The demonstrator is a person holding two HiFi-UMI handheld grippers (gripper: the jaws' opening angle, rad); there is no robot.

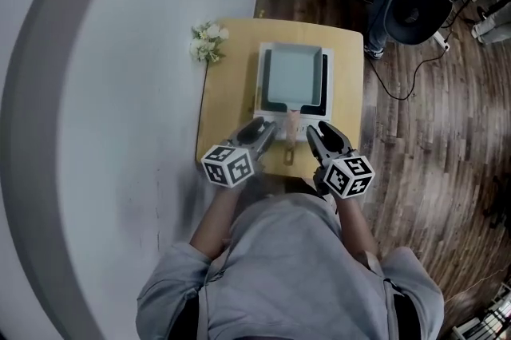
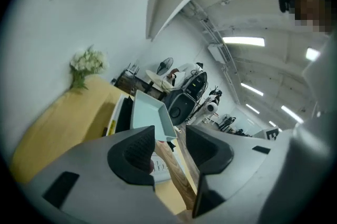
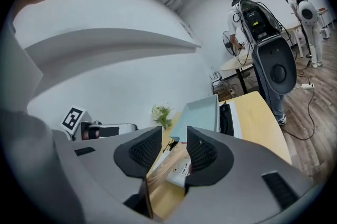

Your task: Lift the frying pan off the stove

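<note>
The pale-teal square frying pan (image 1: 292, 75) sits on the white stove (image 1: 260, 91) (wooden handle (image 1: 292, 120) facing the person), so left gripper (image 1: 266, 129) and right gripper (image 1: 318, 129) flank that handle, jaws apart, gripping nothing.

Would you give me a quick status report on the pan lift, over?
Jaws open on left gripper and right gripper, either side of the wooden handle, no grip. The frying pan sits on the stove, not lifted. Handle unobstructed.
</note>
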